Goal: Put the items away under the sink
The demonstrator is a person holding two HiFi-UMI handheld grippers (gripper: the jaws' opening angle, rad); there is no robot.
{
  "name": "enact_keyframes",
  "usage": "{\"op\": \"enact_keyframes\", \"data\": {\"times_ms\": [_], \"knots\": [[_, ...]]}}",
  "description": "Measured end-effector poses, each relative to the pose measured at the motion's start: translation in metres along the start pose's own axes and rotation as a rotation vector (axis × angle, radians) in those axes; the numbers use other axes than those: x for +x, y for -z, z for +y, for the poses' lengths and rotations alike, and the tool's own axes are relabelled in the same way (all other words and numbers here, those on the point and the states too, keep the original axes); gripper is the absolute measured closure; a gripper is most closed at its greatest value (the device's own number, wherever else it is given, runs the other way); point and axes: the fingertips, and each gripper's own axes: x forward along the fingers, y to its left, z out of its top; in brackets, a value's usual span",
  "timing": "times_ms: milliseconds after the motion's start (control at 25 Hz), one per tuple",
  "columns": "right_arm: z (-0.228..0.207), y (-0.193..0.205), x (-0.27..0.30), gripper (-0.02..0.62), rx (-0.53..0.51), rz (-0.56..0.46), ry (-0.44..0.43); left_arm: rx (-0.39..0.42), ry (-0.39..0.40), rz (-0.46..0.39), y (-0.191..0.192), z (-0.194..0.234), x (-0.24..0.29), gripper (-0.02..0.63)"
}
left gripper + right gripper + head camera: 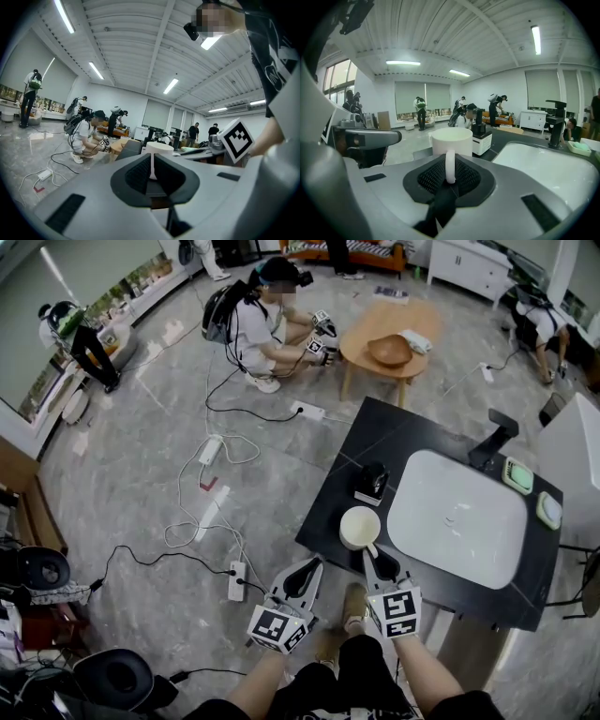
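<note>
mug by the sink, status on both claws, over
Right claw shut on white mug by its handle, mug on counter. Left claw shut, empty, off the counter's edge. Soap dispenser close behind mug.

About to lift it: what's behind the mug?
A pump bottle stands behind the mug, slightly right. The mug hides the counter directly behind it.

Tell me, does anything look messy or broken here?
Nothing's spilled or broken. The white mug stands upright near the black counter's corner, handle in the right tongs. Only the power strips scattered on the floor look messy.
</note>
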Motion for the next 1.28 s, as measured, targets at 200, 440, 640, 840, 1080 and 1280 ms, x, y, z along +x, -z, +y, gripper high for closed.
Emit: {"op": "enact_keyframes", "data": {"times_ms": [200, 440, 640, 840, 1080, 1280], "knots": [[0.007, 0.001, -0.008, 0.538, 0.009, -0.022, -0.034, -0.017, 0.03, 0.013, 0.007, -0.005, 0.006, 0.597], [0.017, 0.012, -0.027, 0.538, -0.034, -0.02, -0.09, -0.025, 0.069, 0.021, 0.009, -0.017, 0.017, 0.595], [0.019, 0.016, -0.037, 0.538, -0.06, -0.024, -0.096, -0.019, 0.082, -0.001, 0.001, -0.017, 0.027, 0.595], [0.021, 0.019, -0.041, 0.538, -0.075, -0.026, -0.101, -0.008, 0.102, -0.014, -0.008, -0.017, 0.038, 0.594], [0.024, 0.02, -0.043, 0.538, -0.088, -0.017, -0.095, -0.001, 0.155, 0.039, -0.009, -0.022, 0.054, 0.505], [0.026, 0.019, -0.044, 0.537, -0.128, -0.008, -0.096, 0.013, 0.152, 0.105, -0.008, -0.02, 0.064, 0.503]]}}
